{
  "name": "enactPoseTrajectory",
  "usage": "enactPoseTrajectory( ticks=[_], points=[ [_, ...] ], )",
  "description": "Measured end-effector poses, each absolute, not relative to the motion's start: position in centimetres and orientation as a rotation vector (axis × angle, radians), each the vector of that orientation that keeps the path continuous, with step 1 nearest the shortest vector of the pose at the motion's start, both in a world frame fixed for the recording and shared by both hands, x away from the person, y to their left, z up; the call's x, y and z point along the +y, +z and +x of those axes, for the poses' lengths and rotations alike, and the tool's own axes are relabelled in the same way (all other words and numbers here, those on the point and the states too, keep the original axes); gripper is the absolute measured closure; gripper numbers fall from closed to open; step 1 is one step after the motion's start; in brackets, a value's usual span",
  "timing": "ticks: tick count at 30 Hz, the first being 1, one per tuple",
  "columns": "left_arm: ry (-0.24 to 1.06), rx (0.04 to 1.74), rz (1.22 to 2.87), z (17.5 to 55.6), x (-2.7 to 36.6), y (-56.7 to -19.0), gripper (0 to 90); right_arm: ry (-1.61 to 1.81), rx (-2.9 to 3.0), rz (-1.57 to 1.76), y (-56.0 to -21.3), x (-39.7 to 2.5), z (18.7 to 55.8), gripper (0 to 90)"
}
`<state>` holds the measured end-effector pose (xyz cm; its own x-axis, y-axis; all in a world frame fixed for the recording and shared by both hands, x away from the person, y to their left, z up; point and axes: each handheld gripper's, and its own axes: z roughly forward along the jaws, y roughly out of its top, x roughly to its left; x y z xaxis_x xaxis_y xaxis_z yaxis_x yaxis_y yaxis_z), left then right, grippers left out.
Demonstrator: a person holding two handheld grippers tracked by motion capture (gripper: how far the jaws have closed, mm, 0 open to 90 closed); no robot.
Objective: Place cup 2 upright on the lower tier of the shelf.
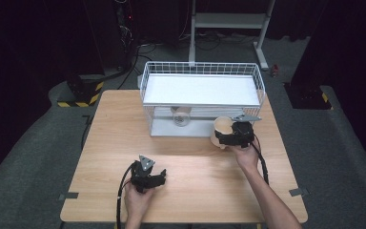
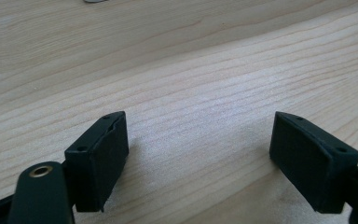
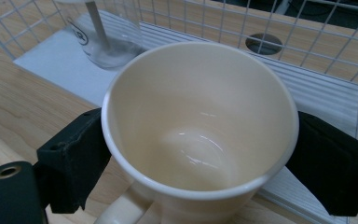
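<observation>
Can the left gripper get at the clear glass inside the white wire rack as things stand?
Probably yes: the left gripper is open and empty over the bare wooden table, and the clear glass sits at the white wire rack's lower front, apparently unblocked.

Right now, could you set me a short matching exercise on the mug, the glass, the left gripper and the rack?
Things:
1. mug
2. glass
3. left gripper
4. rack

States:
A. open above bare wood
B. white wire, at the table's far edge
C. clear, on the rack's lower shelf
D. cream, clamped between the right gripper jaws

Pairs: 1-D, 2-C, 3-A, 4-B
</observation>
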<state>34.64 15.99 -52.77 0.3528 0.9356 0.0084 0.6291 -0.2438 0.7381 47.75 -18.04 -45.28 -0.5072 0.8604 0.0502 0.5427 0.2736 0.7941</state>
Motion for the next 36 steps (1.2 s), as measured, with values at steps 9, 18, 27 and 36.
enactPoseTrajectory(
  ticks=[9, 18, 27, 36],
  points=[
    [0.609, 1.358, 1.971, 34.6, 16.0, -52.8, 19.9, 1.103, 2.136, 1.262, -45.6, -18.3, 48.3, 10.6],
    [0.608, 1.361, 1.972, 34.6, 16.0, -52.8, 20.0, 1.066, 2.12, 1.248, -45.8, -17.9, 49.6, 10.5],
    [0.609, 1.361, 1.971, 34.6, 16.0, -52.8, 19.9, 1.098, 2.1, 1.254, -46.2, -18.0, 50.0, 10.2],
    [0.609, 1.361, 1.972, 34.6, 16.0, -52.8, 19.8, 1.133, 2.111, 1.287, -46.0, -18.5, 49.8, 8.7]
  ],
)
